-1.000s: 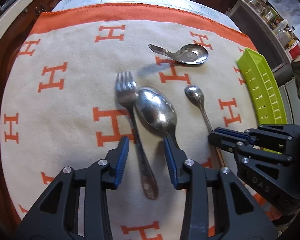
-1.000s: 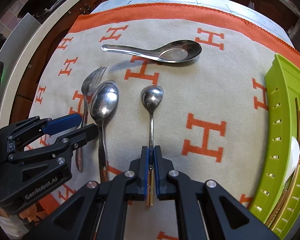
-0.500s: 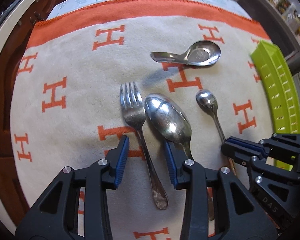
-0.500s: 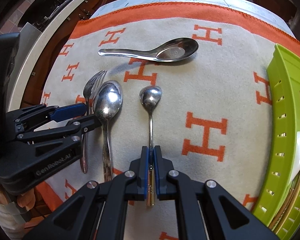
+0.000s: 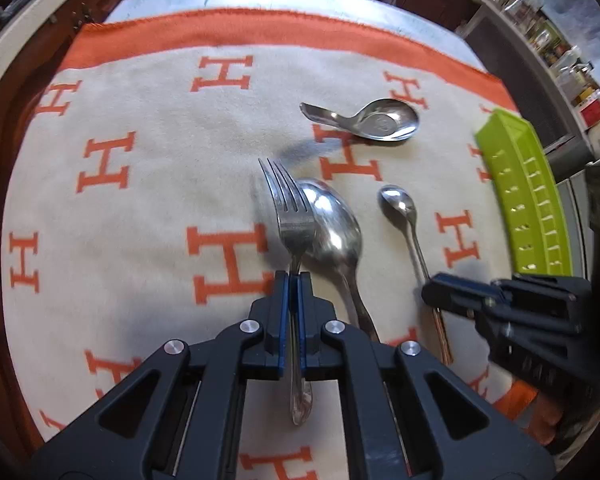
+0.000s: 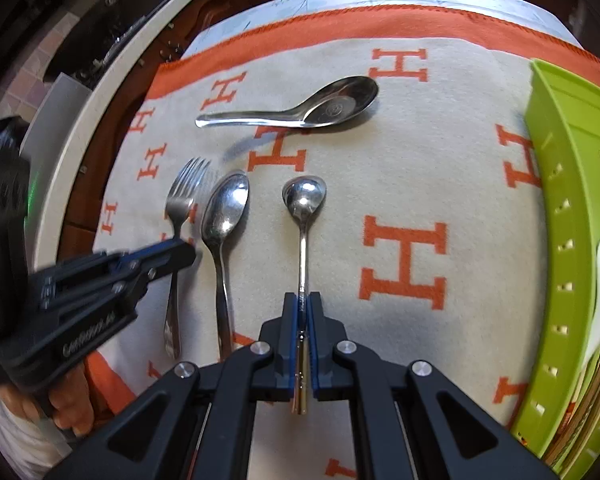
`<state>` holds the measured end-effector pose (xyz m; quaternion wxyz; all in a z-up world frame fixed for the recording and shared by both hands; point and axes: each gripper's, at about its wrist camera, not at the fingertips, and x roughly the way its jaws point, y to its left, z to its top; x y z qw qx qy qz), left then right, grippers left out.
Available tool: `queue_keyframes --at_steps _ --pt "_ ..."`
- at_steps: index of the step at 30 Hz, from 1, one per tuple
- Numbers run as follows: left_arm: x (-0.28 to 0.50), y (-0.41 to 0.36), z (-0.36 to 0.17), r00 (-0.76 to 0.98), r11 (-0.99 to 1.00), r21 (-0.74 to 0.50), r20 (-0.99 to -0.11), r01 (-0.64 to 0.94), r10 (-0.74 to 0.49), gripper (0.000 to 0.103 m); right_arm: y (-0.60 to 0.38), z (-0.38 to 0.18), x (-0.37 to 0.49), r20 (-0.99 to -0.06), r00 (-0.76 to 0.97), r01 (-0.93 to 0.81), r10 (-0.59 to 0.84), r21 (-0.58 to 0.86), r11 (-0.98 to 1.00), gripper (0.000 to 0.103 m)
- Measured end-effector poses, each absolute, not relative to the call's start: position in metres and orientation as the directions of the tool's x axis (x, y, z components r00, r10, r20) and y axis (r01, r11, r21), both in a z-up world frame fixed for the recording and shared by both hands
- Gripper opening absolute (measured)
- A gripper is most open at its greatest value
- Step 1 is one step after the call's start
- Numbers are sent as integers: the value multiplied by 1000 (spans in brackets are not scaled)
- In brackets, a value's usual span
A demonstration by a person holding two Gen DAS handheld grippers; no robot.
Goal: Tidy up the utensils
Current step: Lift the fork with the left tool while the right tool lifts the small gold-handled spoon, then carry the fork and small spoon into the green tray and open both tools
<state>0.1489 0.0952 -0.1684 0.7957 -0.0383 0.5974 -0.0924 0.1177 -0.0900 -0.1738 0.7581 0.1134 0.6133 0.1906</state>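
Clamping a fork (image 5: 290,216) by its handle, the left gripper (image 5: 294,280) works beside the right gripper (image 6: 303,300), closed on a small spoon (image 6: 303,200) over the patterned cloth (image 6: 420,152). Both utensils run lengthwise away from the cameras, heads pointing outward. Lifted carelessly, the fork's tines, crowding the large spoon (image 5: 332,224), could drag it along.

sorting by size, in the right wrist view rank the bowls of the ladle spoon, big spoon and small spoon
1. ladle spoon, largest, though farthest from the camera
2. big spoon
3. small spoon, smallest
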Motion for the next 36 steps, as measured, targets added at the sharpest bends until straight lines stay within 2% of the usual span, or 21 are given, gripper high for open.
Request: queue_keyframes --at_steps 7,15,25,36 --pt "116 89 -136 337 964 -243 -903 111 -267 1 -104 -154 104 -847 224 -144 482 461 876 4" --pt "110 46 -109 345 937 -301 -873 179 -346 1 -138 -128 86 -799 296 -111 524 516 849 4" --pt "118 -30 -111 287 876 -418 -832 241 -476 1 -186 -96 65 -775 410 -77 481 496 865 1" --pt "127 -134 -101 234 790 -519 -765 328 -600 1 -270 -75 45 -761 554 69 338 447 892 0"
